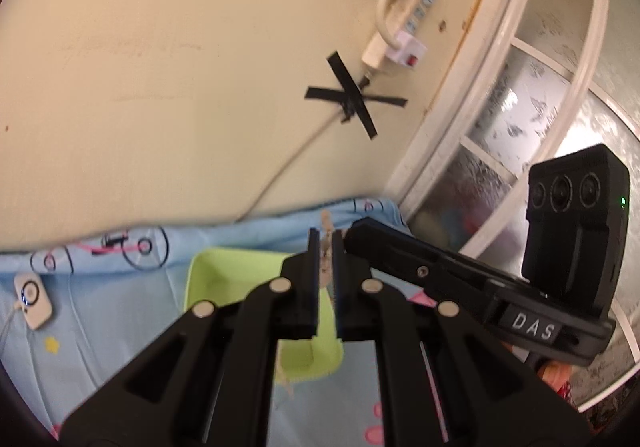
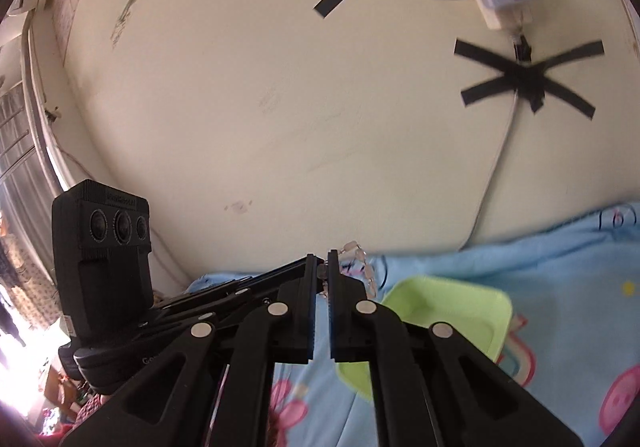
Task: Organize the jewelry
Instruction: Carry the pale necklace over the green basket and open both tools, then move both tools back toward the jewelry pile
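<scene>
Both claws, left [image 1: 327,237] and right [image 2: 322,259], clamp one bead bracelet [image 2: 362,265] above one green tray [image 2: 460,311]

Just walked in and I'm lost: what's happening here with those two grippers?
A person is sorting jewelry with a handheld gripper in each hand. The left gripper is shut on a pale beaded piece. The right gripper is shut on a clear bead strand that hangs beside its finger. Both are held above a green tray on a blue cartoon sheet. What I can see of the tray is bare.
</scene>
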`<state>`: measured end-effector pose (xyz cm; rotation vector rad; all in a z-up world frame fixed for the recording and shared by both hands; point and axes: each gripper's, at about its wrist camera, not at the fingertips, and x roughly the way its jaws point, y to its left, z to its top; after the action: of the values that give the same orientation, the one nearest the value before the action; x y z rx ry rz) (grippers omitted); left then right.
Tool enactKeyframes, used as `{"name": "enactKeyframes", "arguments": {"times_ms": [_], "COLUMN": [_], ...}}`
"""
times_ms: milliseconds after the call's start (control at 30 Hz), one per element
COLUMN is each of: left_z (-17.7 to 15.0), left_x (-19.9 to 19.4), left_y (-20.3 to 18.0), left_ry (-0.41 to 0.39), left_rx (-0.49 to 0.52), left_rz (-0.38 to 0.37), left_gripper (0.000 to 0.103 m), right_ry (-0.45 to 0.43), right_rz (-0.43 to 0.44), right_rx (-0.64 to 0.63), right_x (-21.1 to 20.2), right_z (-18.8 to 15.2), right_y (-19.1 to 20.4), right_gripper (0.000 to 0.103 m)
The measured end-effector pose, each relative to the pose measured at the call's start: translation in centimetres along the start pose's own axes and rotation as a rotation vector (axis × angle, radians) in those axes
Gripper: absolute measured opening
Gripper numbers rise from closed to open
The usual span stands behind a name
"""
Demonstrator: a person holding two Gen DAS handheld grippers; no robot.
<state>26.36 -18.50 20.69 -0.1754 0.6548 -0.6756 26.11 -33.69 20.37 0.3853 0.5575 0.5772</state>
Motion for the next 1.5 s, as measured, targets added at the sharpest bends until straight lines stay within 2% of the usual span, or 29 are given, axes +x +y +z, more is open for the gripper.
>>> {"name": "enactKeyframes", "arguments": {"times_ms": [100, 200, 333, 400, 467, 567, 667, 733, 800, 867, 900, 967, 1000, 1133, 1167, 1200, 1267, 1367, 1433, 1467, 1500], "left_z": [1.4, 1.1, -2.0, -3.7, -5.4, -6.8, -8.3, -10.2, -12.0, -13.8, -15.0, -16.0, -16.3, -16.3, -16.2, -16.2, -15.9, -14.6, -12.7, -11.6, -10.3], "left_x": [1.5, 4.0, 7.7, 8.8, 8.6, 6.3, 3.2, 1.2, 0.6, 0.9, 1.4, 2.6, 3.5, 5.9, 6.4, 6.6, 6.3, 4.4, 3.2, 2.8, 2.6], "left_y": [0.7, 1.7, 3.9, 5.1, 6.2, 6.9, 7.4, 6.8, 5.9, 4.7, 4.0, 3.3, 2.9, 3.2, 3.5, 3.6, 3.3, 1.7, 1.2, 1.3, 1.5], "left_ry": [-0.009, 0.03, 0.168, 0.239, 0.276, 0.265, 0.242, 0.232, 0.241, 0.257, 0.271, 0.291, 0.296, 0.292, 0.298, 0.31, 0.324, 0.281, 0.24, 0.216, 0.179], "left_rx": [-0.005, -0.025, -0.081, -0.101, -0.122, -0.127, -0.125, -0.088, -0.037, 0.03, 0.073, 0.111, 0.124, 0.113, 0.094, 0.083, 0.064, 0.112, 0.103, 0.092, 0.076], "left_rz": [0.006, 0.031, 0.098, 0.123, 0.134, 0.119, 0.098, 0.076, 0.069, 0.073, 0.079, 0.102, 0.124, 0.171, 0.151, 0.143, 0.095, 0.056, 0.029, 0.039, 0.086], "left_gripper": [0.005, 0.005, 0.009, 0.018, 0.019, 0.019, 0.03, 0.035, 0.04, 0.042, 0.046, 0.054, 0.054, 0.053, 0.033, 0.002, 0.002, 0.002, 0.002, 0.002, 0.007], "right_ry": [-0.024, -0.009, 0.079, 0.138, 0.167, 0.172, 0.151, 0.152, 0.148, 0.15, 0.149, 0.146, 0.142, 0.177, 0.171, 0.164, 0.151, 0.157, 0.172, 0.178, 0.183], "right_rz": [-0.038, -0.081, -0.111, -0.137, -0.139, -0.125, -0.061, -0.016, -0.023, -0.043, -0.037, -0.023, -0.017, -0.013, 0.014, 0.016, 0.021, 0.028, 0.034, 0.036, 0.035], "right_rx": [-0.015, -0.005, 0.046, 0.066, 0.081, 0.07, 0.045, 0.026, 0.03, 0.076, 0.102, 0.165, 0.2, 0.274, 0.298, 0.304, 0.326, 0.333, 0.323, 0.317, 0.309], "right_x": [1.2, 3.0, 5.9, 7.1, 7.3, 5.8, 3.2, 2.0, 0.8, 0.3, 0.1, 0.1, 0.1, 1.0, 0.9, 0.7, 0.3, 0.6, 0.7, 0.8, 0.9], "right_z": [0.9, 0.6, -2.4, -4.4, -6.0, -8.4, -10.6, -12.3, -14.5, -15.8, -16.4, -17.3, -17.7, -18.3, -18.3, -18.2, -18.3, -18.1, -18.1, -18.0, -18.0], "right_y": [-0.7, -2.4, -5.5, -6.8, -7.4, -7.4, -6.6, -5.6, -5.4, -6.4, -6.9, -8.2, -9.0, -10.8, -11.1, -11.1, -11.4, -11.5, -11.3, -11.2, -11.1], "right_gripper": [0.0, 0.0, 0.0, 0.0, 0.0, 0.0, 0.0, 0.0, 0.0, 0.0, 0.0, 0.0, 0.0, 0.0, 0.0, 0.0, 0.0, 0.0, 0.0, 0.0, 0.0]}}
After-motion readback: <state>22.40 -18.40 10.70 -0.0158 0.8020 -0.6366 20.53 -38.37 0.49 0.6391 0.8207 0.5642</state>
